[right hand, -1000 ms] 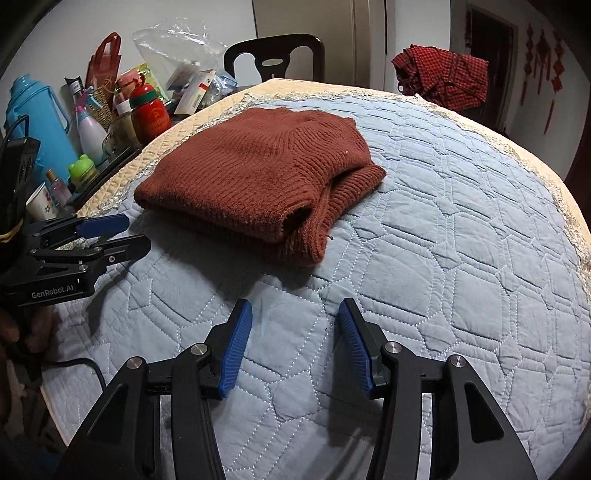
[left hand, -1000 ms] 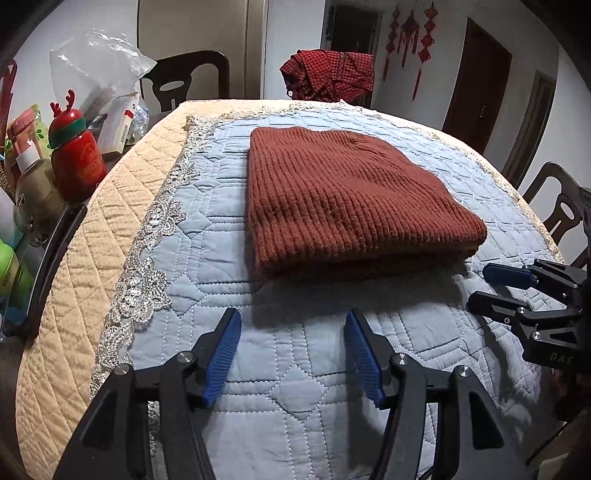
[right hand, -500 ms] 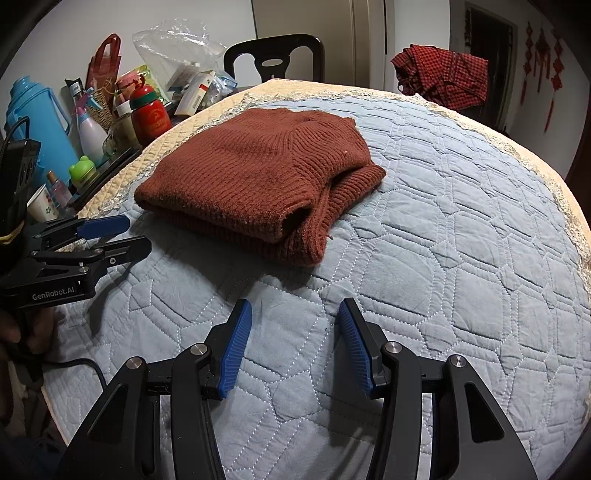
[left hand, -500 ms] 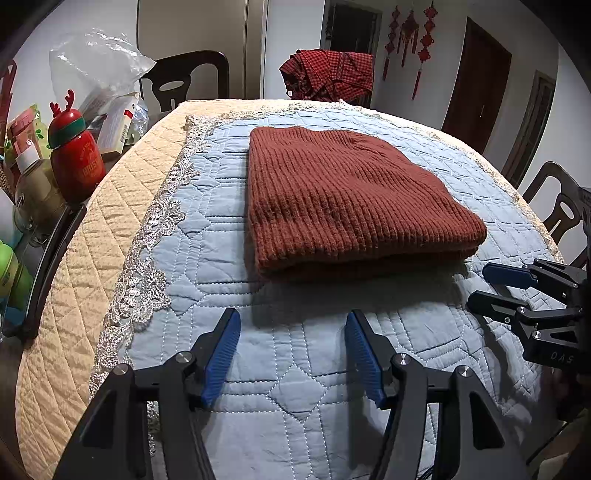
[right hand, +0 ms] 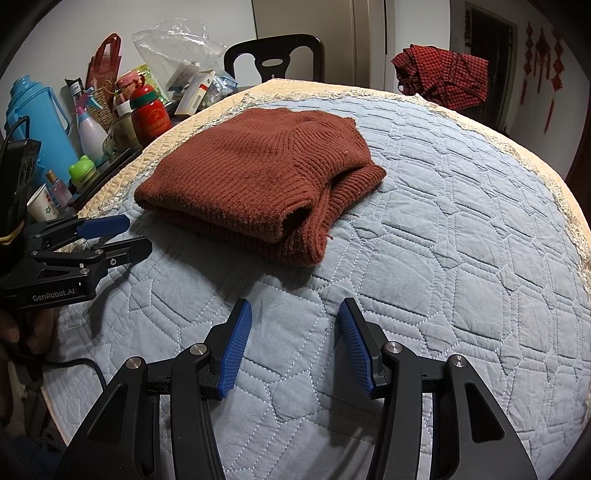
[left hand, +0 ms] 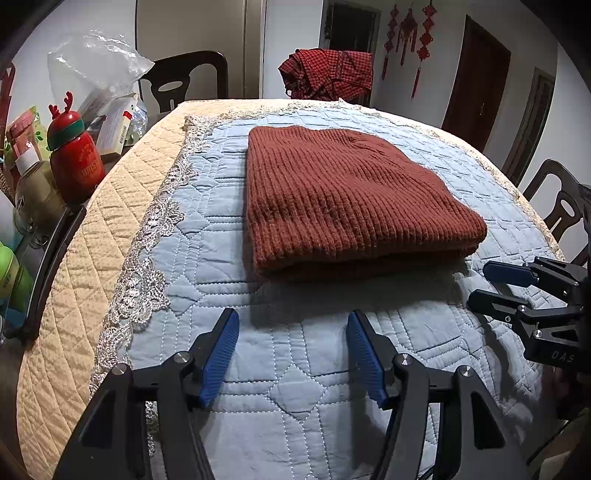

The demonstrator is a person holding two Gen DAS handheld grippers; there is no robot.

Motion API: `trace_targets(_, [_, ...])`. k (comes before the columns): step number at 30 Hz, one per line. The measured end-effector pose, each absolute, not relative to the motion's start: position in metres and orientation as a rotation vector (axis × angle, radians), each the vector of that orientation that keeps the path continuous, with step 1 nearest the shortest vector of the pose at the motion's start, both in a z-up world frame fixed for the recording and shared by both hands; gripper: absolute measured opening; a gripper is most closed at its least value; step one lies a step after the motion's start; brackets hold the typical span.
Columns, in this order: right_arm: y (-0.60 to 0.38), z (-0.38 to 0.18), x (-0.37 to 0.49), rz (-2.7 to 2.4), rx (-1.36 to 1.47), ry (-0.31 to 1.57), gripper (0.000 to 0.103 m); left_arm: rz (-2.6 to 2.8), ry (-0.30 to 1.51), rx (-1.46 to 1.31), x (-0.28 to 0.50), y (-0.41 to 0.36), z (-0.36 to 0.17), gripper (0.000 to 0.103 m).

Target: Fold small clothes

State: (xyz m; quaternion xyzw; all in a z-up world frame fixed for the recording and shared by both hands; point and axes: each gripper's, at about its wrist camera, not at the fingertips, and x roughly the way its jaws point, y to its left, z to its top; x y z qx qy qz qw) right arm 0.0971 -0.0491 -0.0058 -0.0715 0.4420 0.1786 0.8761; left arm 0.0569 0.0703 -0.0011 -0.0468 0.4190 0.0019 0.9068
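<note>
Sweater [left hand: 347, 199], rust-brown rib knit, lies folded into a thick rectangle on the blue quilted cover [left hand: 288, 398] of the table, roughly mid-table, ahead of both grippers. In the right wrist view its open folded layers face right, with a short loose thread at the near corner.

Left gripper [left hand: 291, 354]: blue-padded fingers spread apart, nothing between them, only quilt below. It sits short of the sweater's near edge, not touching it. In the right wrist view its black body reads "GenRobot.AI" in white, with a hand [right hand: 14, 332] on the handle and a black cable trailing below.

Right gripper [right hand: 295, 343]: fingers also apart and empty, above bare quilt, short of the sweater's near right corner. In the left wrist view it comes in from the right edge, with "DAS" partly readable on the body.

Cover has a beige quilted border [left hand: 85, 258] with silver lace trim. Left of the table is clutter: red bottle [left hand: 75, 158] with green band and antler lid, gold lettering on it too blurred to read; blue thermos jug [right hand: 37, 125]; white spray bottle [right hand: 90, 133]; clear plastic bag [left hand: 92, 66]; paper cup [right hand: 42, 201] with flower print. Box labels are unreadable.

Red checked cloth [left hand: 328, 74] is draped over a far chair. Red knot ornaments [left hand: 408, 33] hang on the wall.
</note>
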Motion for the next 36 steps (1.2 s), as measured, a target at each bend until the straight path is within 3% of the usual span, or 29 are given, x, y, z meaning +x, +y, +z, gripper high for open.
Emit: trace_targets(36, [-0.0491, -0.0058, 0.097, 0.372, -0.15, 0.922, 0.051, 0.005, 0.866, -0.092, 0.0575, 0.0729, -0.0013, 0.066])
